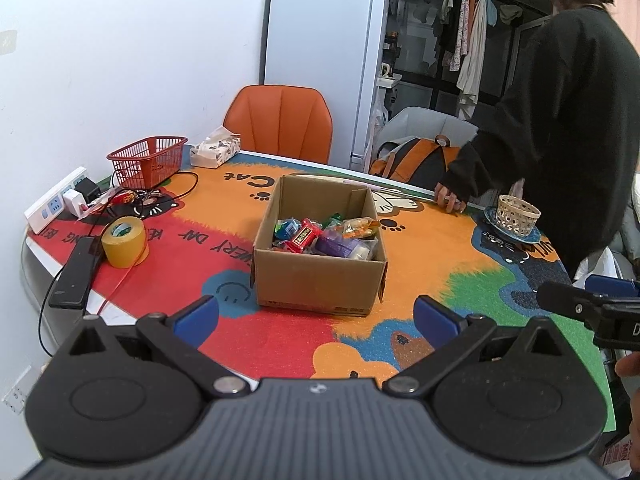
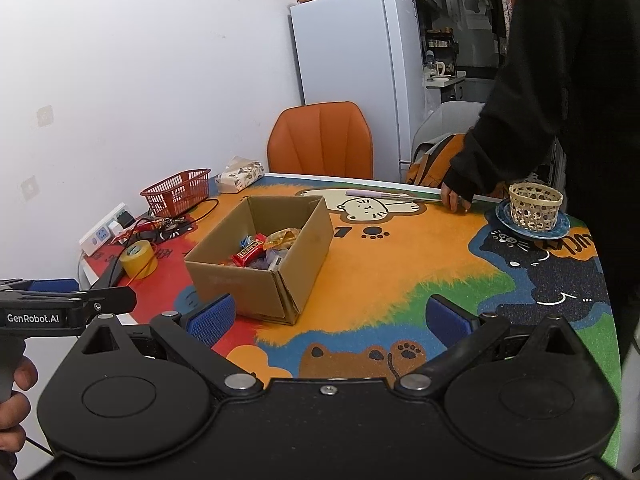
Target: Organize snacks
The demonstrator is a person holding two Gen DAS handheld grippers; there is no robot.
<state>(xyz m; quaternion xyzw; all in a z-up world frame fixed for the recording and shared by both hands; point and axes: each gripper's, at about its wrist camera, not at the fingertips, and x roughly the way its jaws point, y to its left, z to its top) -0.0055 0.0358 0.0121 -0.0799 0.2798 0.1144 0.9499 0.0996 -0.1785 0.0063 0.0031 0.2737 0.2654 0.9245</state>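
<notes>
Going left to right: the tape (image 1: 125, 241) and cables (image 1: 64, 280) lie near the left tongs (image 1: 316, 316), which hang wide and empty; a reach from that side could snag them. The box (image 1: 320, 248) sits mid-tabletop (image 1: 440, 256), flaps up, snacks (image 1: 326, 236) heaped loose inside in crinkly wrappers, likely to slip from a pinch. The right tongs (image 2: 336, 316) are also wide, empty. A bystander's hand (image 2: 456, 200) rests at the far edge, beside the wicker cup (image 2: 535, 204).

A yellow tape roll (image 1: 125, 246) sits near the left edge of the bench (image 1: 432, 256), beside a black cable. Behind it stand a red mesh basket (image 1: 148, 161) and a tissue pack (image 1: 215, 149). A white power strip (image 1: 54, 200) lies along the wall. An orange chair (image 1: 280, 122) and a white fridge (image 1: 324, 64) stand beyond.
</notes>
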